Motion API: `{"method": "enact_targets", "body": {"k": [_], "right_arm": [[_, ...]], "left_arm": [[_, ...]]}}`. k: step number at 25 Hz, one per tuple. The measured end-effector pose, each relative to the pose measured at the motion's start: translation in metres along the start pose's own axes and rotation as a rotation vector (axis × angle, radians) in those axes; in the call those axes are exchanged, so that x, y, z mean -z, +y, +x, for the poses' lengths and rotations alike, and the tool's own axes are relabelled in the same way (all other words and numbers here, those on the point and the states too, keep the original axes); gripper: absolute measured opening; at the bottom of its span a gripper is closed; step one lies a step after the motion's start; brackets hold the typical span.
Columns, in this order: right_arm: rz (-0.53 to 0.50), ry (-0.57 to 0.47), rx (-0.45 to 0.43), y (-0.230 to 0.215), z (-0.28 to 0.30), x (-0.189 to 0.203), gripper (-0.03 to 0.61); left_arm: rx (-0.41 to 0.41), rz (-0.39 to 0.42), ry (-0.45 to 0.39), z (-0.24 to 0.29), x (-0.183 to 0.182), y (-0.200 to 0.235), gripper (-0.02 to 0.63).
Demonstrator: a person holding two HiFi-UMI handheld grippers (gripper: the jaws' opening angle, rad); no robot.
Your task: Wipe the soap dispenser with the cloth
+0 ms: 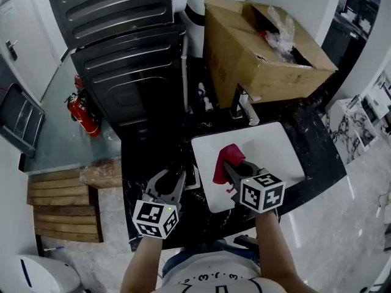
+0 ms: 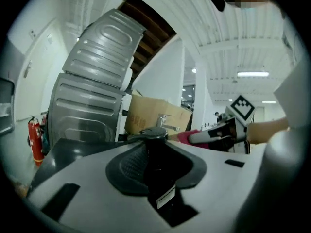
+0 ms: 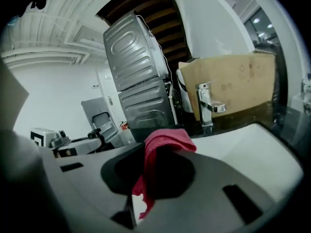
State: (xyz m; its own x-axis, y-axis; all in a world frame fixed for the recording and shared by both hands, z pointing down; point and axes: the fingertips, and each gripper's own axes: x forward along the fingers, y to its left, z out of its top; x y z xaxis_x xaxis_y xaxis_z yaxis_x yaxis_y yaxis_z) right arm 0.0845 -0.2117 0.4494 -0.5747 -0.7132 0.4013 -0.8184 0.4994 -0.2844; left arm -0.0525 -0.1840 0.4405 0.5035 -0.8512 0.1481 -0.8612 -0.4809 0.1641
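In the left gripper view a black soap dispenser (image 2: 156,165) with a flat pump head stands upright between the jaws, and my left gripper (image 2: 155,147) is shut on it. From the head view that gripper (image 1: 172,176) is over the dark counter, left of the white sink (image 1: 278,148), and the dispenser is hard to make out there. My right gripper (image 1: 232,166) is over the sink, shut on a red cloth (image 1: 226,159). The cloth (image 3: 163,147) drapes over and between its jaws. The two grippers are close but apart.
A chrome faucet (image 1: 244,107) stands at the sink's back edge, with a large open cardboard box (image 1: 259,54) behind it. Dark grey stacked appliances (image 1: 128,54) rise at the back left. A red fire extinguisher (image 1: 84,115) stands on the floor at the left.
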Motion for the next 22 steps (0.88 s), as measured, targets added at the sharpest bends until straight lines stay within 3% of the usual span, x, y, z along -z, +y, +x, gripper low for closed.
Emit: {"method": "enact_targets", "body": {"k": [3,8,11,17,19,22], "right_arm": [[-0.024,-0.019,0.041,-0.013,-0.013,-0.006,0.049],[-0.048,-0.012,0.041,-0.015,-0.018,-0.002,0.049],[-0.046,-0.005,0.033,-0.014,-0.017,0.001,0.049],[-0.047,0.003,0.008,-0.008,-0.011,0.004,0.049],[-0.048,0.012,0.000,-0.006,-0.009,0.007,0.049],[-0.048,0.019,-0.012,-0.003,-0.007,0.011,0.049]], "left_arm": [[0.005,0.119,0.038,0.011,0.002,-0.015,0.098],[0.060,0.222,0.079,0.019,0.006,-0.029,0.098],[0.150,0.272,0.113,0.020,0.007,-0.032,0.098],[0.441,0.362,0.238,0.013,0.010,-0.021,0.103],[0.488,0.412,0.294,0.008,0.010,-0.012,0.110],[0.478,0.469,0.353,-0.001,0.007,0.006,0.153]]}}
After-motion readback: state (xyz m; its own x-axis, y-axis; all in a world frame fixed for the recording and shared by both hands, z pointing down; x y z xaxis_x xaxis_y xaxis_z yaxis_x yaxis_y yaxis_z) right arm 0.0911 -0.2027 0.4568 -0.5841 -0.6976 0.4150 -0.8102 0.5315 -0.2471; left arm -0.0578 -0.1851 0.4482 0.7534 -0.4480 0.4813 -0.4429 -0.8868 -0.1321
